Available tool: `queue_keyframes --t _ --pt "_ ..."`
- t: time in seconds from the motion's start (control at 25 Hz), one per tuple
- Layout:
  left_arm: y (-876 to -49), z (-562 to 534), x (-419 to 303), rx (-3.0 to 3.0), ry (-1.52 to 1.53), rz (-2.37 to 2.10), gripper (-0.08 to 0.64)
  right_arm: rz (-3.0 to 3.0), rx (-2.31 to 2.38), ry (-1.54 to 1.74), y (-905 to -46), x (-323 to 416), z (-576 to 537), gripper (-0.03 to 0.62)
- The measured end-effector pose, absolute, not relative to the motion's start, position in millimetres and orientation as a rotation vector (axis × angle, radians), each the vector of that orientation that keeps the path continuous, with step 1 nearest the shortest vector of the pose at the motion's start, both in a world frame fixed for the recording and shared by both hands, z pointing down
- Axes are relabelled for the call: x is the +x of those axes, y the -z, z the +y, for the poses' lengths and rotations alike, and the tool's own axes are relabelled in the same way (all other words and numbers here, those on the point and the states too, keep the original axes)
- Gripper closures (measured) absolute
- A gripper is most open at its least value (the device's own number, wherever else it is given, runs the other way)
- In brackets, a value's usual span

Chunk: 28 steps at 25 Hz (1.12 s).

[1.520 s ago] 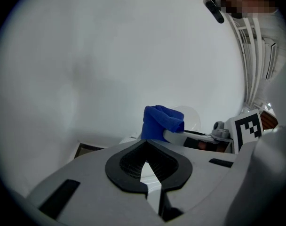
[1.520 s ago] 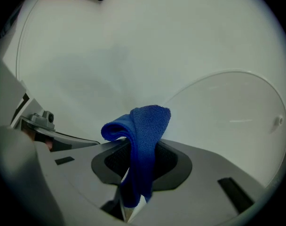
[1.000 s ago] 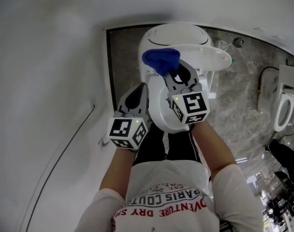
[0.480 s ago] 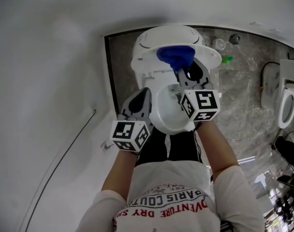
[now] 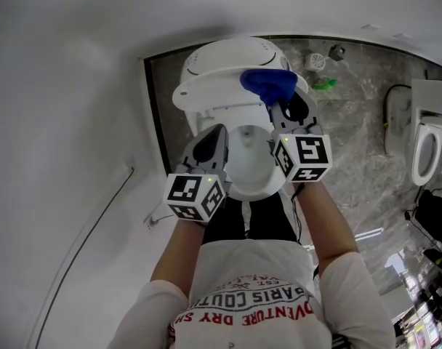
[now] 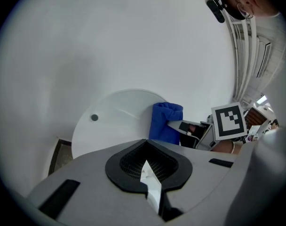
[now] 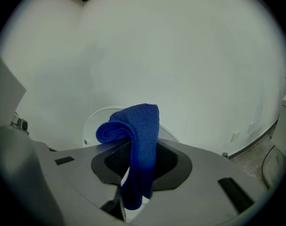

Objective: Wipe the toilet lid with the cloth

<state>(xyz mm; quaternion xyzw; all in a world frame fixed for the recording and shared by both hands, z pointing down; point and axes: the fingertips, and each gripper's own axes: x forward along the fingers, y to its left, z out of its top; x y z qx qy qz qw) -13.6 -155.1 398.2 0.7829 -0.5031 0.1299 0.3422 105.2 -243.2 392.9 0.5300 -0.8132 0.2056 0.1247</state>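
The lid (image 5: 206, 93) stands raised. The right tongs (image 5: 283, 107) are clenched on the cloth (image 5: 268, 84), which is folded over and sits against the lid near its top edge, on the right side. The left tongs (image 5: 217, 131) are closed with nothing in them and hang over the bowl (image 5: 250, 162), clear of the lid.

Procedure for the wipe, as judged from this position:
1. Present the folded bulge of the cloth to the lid, not the tong tips. Hard tips would scrape the surface.
2. Press lightly. A raised lid can tip or swing under a firm push.
3. Sweep across in overlapping passes, working from the top edge downward.
4. Maintain the grip. The cloth's free tail hangs loose below the jaws and may drag out.
5. If the lid rocks, steady its left edge with the left tongs.
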Motion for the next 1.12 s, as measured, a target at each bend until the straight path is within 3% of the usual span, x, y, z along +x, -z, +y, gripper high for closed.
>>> queue_keyframes --t 0.48,0.72,1.12 --pt "-400.6 -149.0 35.5 2.044 -0.341 -1.264 0.554 -2.285 1.595 -0.586 -396.0 164.9 -230.8 0.494" --pt "-408.2 -140.9 36.9 2.030 -0.313 -1.271 0.554 -2.229 1.561 -0.390 -386.3 180.8 -214.4 0.494" --pt "-439.1 -122.9 -43.6 1.997 -0.298 -1.371 0.554 -2.379 1.397 -0.499 -421.8 84.2 -170.4 0.494"
